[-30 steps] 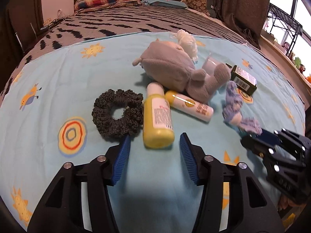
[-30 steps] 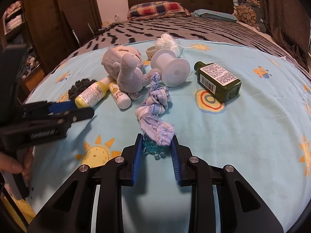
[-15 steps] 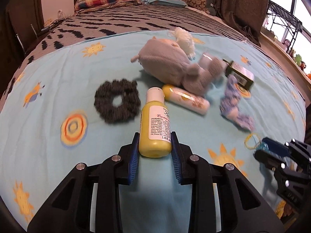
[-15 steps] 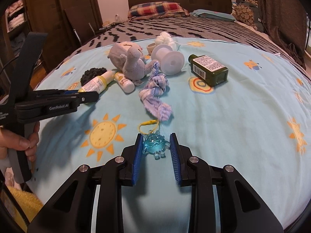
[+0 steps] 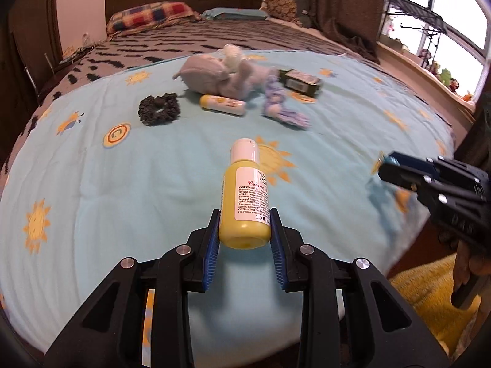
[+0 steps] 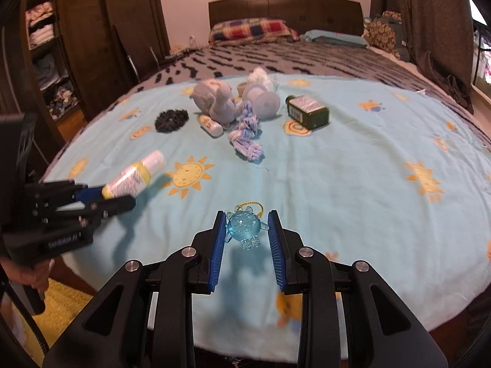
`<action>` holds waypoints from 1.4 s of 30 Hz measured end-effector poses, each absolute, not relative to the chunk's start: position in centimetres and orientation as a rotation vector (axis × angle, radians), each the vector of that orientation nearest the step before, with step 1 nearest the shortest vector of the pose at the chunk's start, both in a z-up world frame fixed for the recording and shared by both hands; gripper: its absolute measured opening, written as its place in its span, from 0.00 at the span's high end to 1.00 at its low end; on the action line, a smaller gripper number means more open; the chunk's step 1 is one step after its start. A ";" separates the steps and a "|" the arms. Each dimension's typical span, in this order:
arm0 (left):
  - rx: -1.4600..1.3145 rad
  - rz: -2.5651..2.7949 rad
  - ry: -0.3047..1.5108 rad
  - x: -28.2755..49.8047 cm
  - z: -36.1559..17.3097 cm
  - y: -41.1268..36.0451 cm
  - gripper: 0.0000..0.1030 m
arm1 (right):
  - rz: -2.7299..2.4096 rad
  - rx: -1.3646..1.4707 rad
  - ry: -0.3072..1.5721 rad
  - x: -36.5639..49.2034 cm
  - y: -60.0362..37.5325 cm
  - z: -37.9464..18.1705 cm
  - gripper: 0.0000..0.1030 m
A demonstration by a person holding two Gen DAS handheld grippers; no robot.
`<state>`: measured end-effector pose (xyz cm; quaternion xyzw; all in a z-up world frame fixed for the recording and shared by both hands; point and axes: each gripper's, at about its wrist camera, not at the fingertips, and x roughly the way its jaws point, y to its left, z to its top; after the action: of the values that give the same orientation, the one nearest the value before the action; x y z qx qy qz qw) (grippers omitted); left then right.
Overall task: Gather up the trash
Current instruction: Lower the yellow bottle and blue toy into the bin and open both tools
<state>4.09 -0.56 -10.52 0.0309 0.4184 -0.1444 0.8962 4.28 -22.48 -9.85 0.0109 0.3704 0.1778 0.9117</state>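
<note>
Left wrist view: the left gripper (image 5: pixel 245 239) is clenched on the base of a small yellow bottle (image 5: pixel 245 202), its white cap pointing away over the blue sun-print sheet (image 5: pixel 122 199). The bottle's label shows "INGREDIENTS" above fine print, a cursive word starting "Creme", and "1.0 fl. oz" at the bottom edge. In the right wrist view, the right gripper (image 6: pixel 245 239) is closed on a clear blue plastic charm (image 6: pixel 244 228) with a yellow cord loop trailing on its far side. Both pieces appear to be lifted clear of the sheet, so the step in hand looks like the carry-off after two pickups. No bin shows in either view, so the next move calls for finding one, probably off the near edge of the bed, and keeping both grips firm until each piece hangs over it. Farther off lie a dark scrunchie (image 5: pixel 159 109), a second small tube (image 5: pixel 223 104), a grey plush toy (image 5: pixel 211 75), a knotted blue rag (image 5: pixel 280 107) and a dark green bottle (image 5: pixel 302 82) whose label is too blurred to read. The left gripper's housing carries white lettering, too blurred to read with any certainty.
</note>
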 end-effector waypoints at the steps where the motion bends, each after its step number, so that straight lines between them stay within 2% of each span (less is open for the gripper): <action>1: 0.064 -0.306 0.860 3.3 -10.3 -0.8 0.72 | 0.367 0.024 0.754 3.5 -22.8 -9.5 0.72; 10: 0.087 -0.391 0.861 -5.1 -10.3 -3.4 0.72 | 0.367 0.053 0.772 -3.6 -25.3 -9.9 0.72; 19: 0.125 -0.484 1.030 -10.3 -15.9 -5.7 0.72 | 0.371 0.075 0.927 -6.9 -25.4 -14.7 0.72; 29: 0.075 -0.453 1.219 -8.7 -23.2 -6.6 0.72 | 0.353 0.092 1.131 -6.9 -24.1 -20.2 0.72; 42: 0.050 -0.439 1.268 -7.2 -25.1 -7.4 0.72 | 0.354 0.169 1.186 -5.5 -23.8 -22.6 0.70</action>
<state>-7.21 -7.43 -25.14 0.0231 0.5873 -0.2035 0.7830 -5.55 -23.85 -22.62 0.0790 0.5553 0.1657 0.8111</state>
